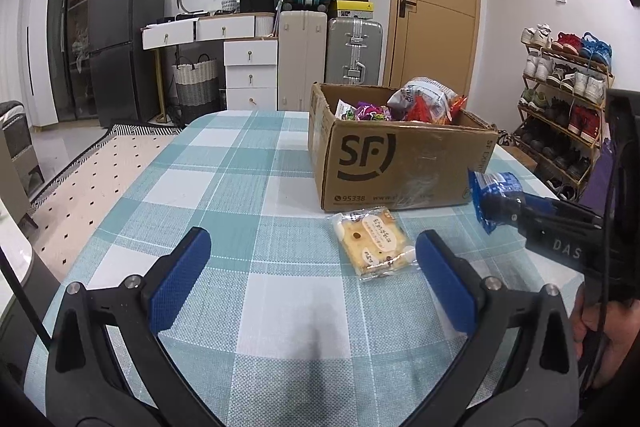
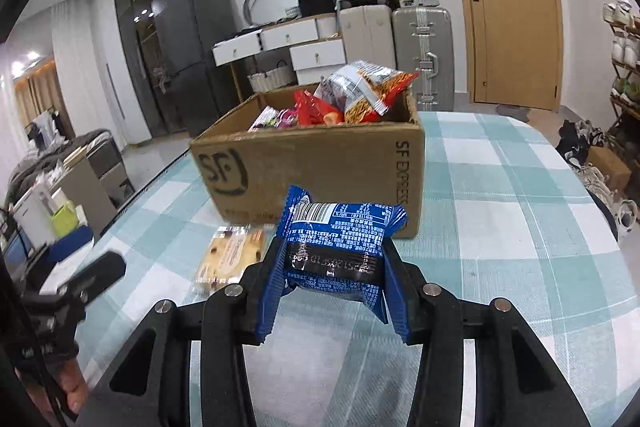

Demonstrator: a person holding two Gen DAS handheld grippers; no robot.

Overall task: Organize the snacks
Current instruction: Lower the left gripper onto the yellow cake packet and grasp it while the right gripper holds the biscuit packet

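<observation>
Right gripper: jaws closed on a blue snack packet, pads pressed into both its sides, packet lifted clear of the tablecloth. Barcode and white print face the right wrist camera. In the left wrist view the same packet is seen at the tip of the right gripper, held above the right side of the tabletop, just in front of the box's near right corner.

Left gripper: jaws spread wide, nothing held between the blue pads. It is positioned low over the near part of the tabletop.

A clear-wrapped cake slice is lying flat on the checked tablecloth, just in front of the box's near face, close to the inner side of the left gripper's right finger but not touched by it. It is also visible in the right wrist view, left of the held packet.

An SF Express cardboard box is placed on the far right part of the tabletop, top open. Snacks are piled inside: a crispy noodle snack bag sticking above the rim, a red packet, and purple-wrapped packets toward the left side.

Contact between cake wrapper and box cannot be told.
</observation>
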